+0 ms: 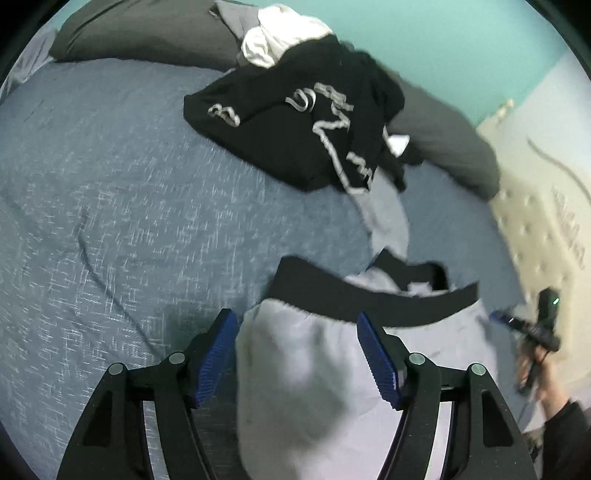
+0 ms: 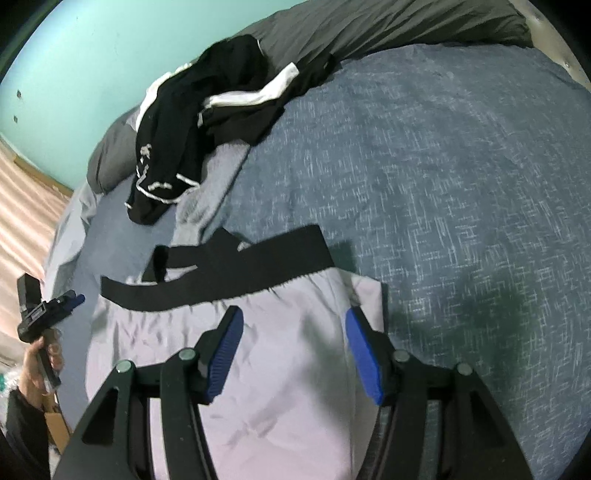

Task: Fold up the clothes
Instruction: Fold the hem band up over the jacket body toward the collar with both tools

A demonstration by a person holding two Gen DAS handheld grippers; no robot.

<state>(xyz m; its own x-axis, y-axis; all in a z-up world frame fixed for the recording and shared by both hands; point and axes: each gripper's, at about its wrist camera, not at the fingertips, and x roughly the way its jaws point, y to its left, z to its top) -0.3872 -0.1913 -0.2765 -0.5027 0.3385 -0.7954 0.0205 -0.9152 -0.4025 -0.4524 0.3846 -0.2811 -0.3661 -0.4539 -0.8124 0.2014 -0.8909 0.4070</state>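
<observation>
A light grey garment (image 1: 295, 380) with a black waistband (image 1: 369, 295) lies flat on the blue-grey bedspread (image 1: 110, 184). My left gripper (image 1: 295, 319) hangs just above it with its blue pads wide apart, and the cloth shows between them ungripped. In the right wrist view the same garment (image 2: 280, 369) and its waistband (image 2: 229, 273) lie under my right gripper (image 2: 294, 314), which is open too and holds nothing. A hand (image 1: 535, 373) holding the other gripper shows at the right edge of the left view, and a hand (image 2: 37, 362) shows at the left edge of the right view.
A pile of black clothes with white lettering (image 1: 295, 122) (image 2: 184, 122) lies further up the bed, with a white garment (image 1: 280, 40) behind it. Dark grey pillows (image 1: 147, 33) (image 2: 388, 26) line the turquoise wall. A cream tufted headboard (image 1: 535, 221) stands at the right.
</observation>
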